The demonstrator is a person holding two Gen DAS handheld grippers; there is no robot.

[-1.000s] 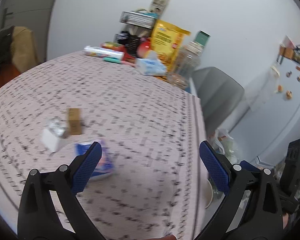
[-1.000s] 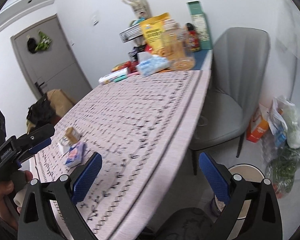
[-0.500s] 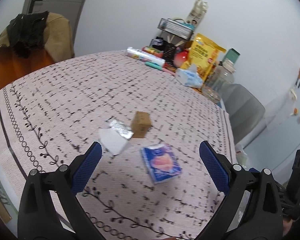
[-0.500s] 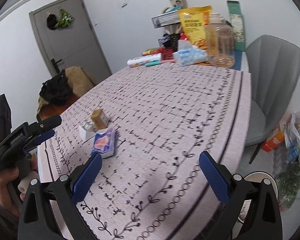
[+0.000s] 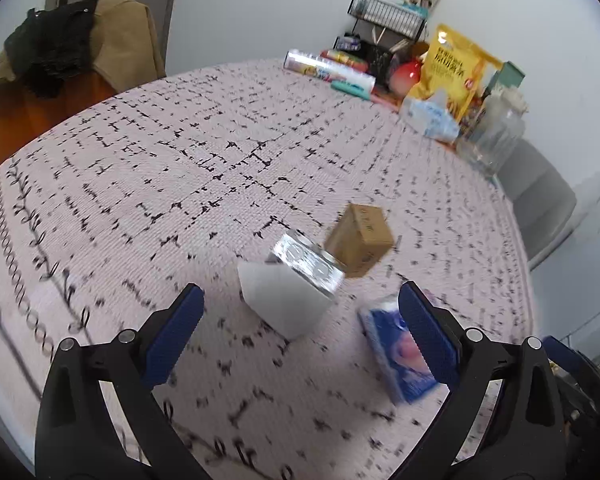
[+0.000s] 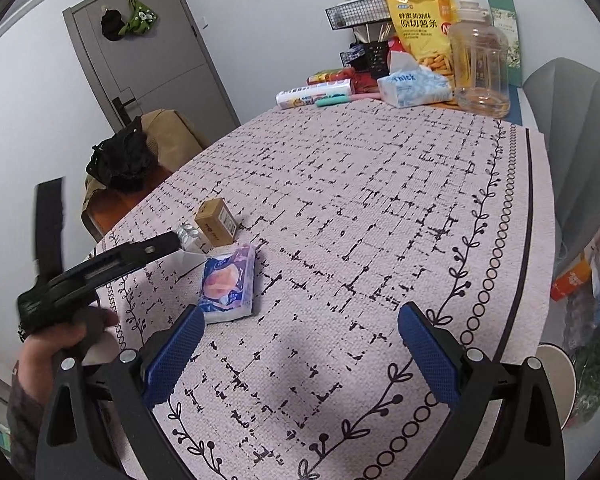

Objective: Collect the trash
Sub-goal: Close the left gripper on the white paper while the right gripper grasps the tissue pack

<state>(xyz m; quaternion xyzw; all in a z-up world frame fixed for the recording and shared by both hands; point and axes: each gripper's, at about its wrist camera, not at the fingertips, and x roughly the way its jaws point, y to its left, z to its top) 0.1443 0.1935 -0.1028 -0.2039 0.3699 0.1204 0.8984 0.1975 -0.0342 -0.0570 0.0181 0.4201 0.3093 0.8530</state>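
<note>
since all three scraps sit on the tablecloth (image 6: 380,200), i'd say collection hasn't started. left gripper (image 5: 300,328) is spread wide and empty, lined up on the white box (image 5: 280,300) with a foil blister strip (image 5: 308,260) on top, strip's long axis running left-far to right-near. brown carton (image 5: 360,240) stands just behind, touching or nearly, blur hides it. blue tissue pack (image 6: 230,284) lies flat near the table's near left edge, long axis pointing away from me. right gripper (image 6: 300,344) also spread, holding nothing.
</note>
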